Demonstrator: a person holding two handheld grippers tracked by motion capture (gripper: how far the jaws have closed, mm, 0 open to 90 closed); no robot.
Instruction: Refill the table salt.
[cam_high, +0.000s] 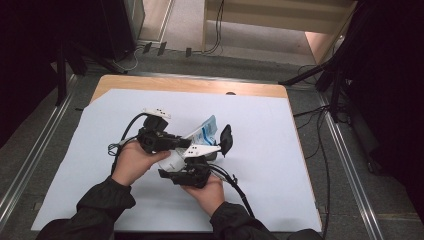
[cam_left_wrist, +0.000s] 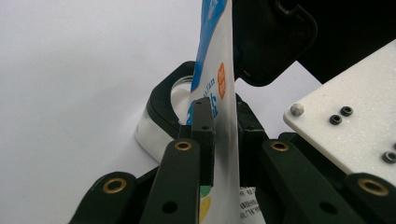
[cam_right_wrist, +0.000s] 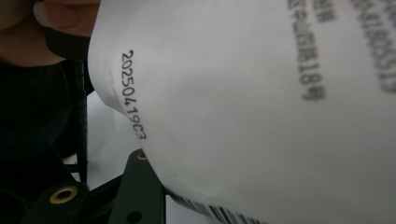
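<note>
held over the middle of the pale blue paper-covered table (cam_high: 280, 165), between the two hands, a soft white plastic pouch with blue and orange print (cam_high: 202, 134); long axis ran from the lower body near the right gripper (cam_high: 200, 167) up and away to the flat blue-printed end, seen rising edge-on in the left gripper view (cam_left_wrist: 219, 93); left gripper (cam_high: 172, 142) was clamped nearly shut on that thin flattened part, pads (cam_left_wrist: 203, 135) pressed against both faces; right gripper was held partly closed round the fuller white body (cam_right_wrist: 243, 116), jaws mostly hidden behind it, grip judged but not plainly seen; both hands were equally near, almost touching; could read "20250419c3" stamped down the back, "18" in a blurred line, a barcode edge below; brand lettering on the front was too slanted to read; judged next move: pull or tear across the long axis.
</note>
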